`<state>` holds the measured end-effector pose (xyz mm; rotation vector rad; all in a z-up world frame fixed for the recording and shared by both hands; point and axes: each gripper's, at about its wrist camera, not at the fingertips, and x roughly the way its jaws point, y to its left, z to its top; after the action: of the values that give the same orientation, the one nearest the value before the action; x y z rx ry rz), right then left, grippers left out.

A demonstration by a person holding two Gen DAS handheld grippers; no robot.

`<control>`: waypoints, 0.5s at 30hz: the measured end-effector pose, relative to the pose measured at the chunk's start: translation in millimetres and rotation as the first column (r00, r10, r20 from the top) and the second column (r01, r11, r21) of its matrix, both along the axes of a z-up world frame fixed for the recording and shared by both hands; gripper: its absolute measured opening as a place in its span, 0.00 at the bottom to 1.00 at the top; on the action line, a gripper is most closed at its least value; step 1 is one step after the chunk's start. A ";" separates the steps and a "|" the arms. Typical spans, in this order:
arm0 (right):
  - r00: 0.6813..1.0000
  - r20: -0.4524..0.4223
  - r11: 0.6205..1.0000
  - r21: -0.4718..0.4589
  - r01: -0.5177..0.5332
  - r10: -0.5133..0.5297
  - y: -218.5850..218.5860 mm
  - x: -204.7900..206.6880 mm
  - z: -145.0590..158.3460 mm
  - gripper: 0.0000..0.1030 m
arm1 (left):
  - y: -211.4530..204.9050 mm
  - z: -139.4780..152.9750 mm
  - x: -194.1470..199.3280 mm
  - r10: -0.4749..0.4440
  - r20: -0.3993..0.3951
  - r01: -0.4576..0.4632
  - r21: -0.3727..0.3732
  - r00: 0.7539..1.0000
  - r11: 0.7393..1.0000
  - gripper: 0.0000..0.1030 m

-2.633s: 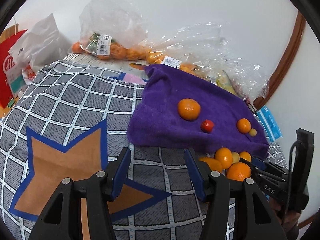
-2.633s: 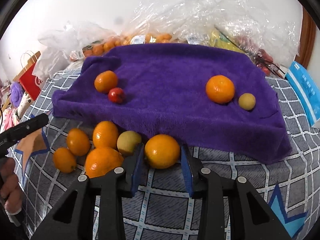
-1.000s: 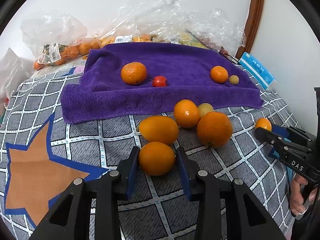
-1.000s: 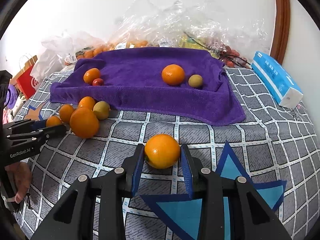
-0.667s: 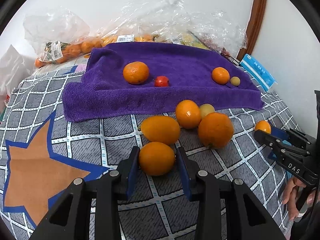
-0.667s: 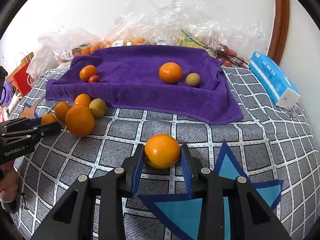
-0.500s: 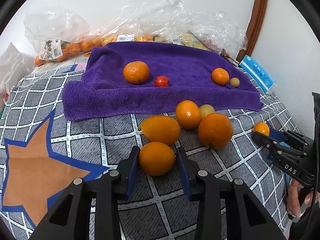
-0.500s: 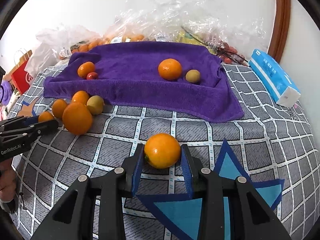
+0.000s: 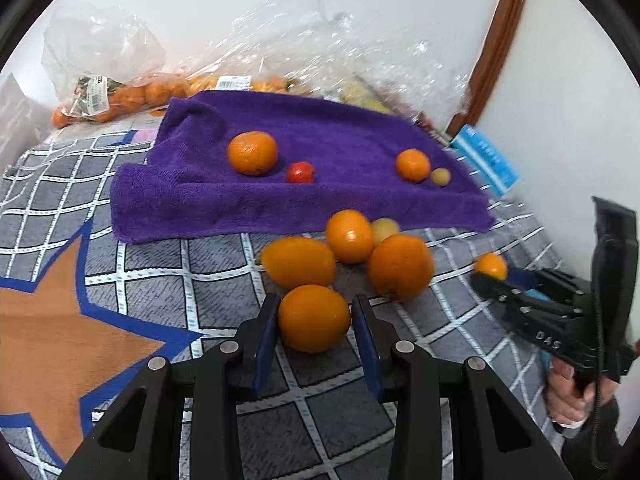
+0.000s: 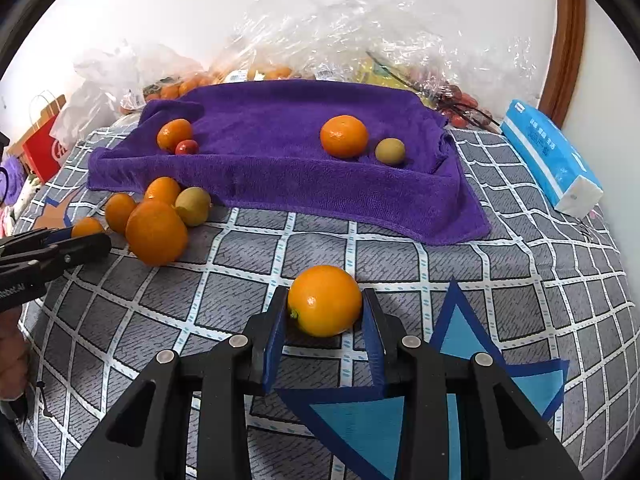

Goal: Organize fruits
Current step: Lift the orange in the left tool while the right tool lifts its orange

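**Both tongs pinching an orange, towel half filled**

Left tongs (image 9: 314, 320) pinch an orange (image 9: 314, 318) at lower centre of the left view, blue pads on its two sides. Right tongs (image 10: 325, 310) pinch a second orange (image 10: 325, 300) the same way, lower centre of the right view. Neither set is spread.

The surface is a grey checked cover (image 10: 520, 280) with star shapes; bed or bench, cannot tell. The purple towel (image 9: 320, 196) lies across the upper middle. On it: a mandarin (image 9: 252, 153) touching a small red fruit (image 9: 300, 172) at left, another mandarin (image 9: 413, 165) beside a small yellow-green fruit (image 9: 440, 176) at right. A loose cluster of oranges (image 9: 400, 266) sits just in front of the towel's near edge, centre frame in the left view.

Handling, my read: the oranges are round, firm, smooth-skinned and fairly light, so they can roll once let go or squirt out under a hard squeeze. Grip across the widest part, as here. The small red fruit looks softer and probably needs a gentler hold.

Writing: "DAS" on the right tool body (image 9: 548, 340), right edge of the left view. "GenRobot.AI" partly cut off on the left tool body (image 10: 24, 280), left edge of the right view. White price stickers on the plastic bags (image 9: 236, 82) at top are unreadable. The blue tissue pack (image 10: 548, 156) at upper right has print too small to read.
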<state>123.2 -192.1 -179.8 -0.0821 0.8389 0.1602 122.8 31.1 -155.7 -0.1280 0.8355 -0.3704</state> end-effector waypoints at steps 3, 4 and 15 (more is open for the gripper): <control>1.000 0.021 1.000 0.003 -0.011 0.011 0.7 -3.5 2.8 0.34 | -0.1 1.9 -2.2 -0.007 0.013 0.007 -0.014 1.000 1.000 0.34; 0.999 0.029 1.000 0.009 -0.016 0.015 0.2 -4.9 4.2 0.34 | -0.5 2.8 -3.6 -0.010 0.021 0.010 -0.017 1.000 1.000 0.34; 0.998 0.043 0.999 0.022 -0.036 0.035 -0.2 -17.3 17.4 0.34 | 0.4 12.5 -14.7 0.032 0.045 -0.032 0.011 0.998 0.999 0.34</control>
<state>105.8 -192.4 -162.4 -0.0787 0.7928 0.2010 108.1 31.5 -143.2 -0.1217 0.7908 -0.3371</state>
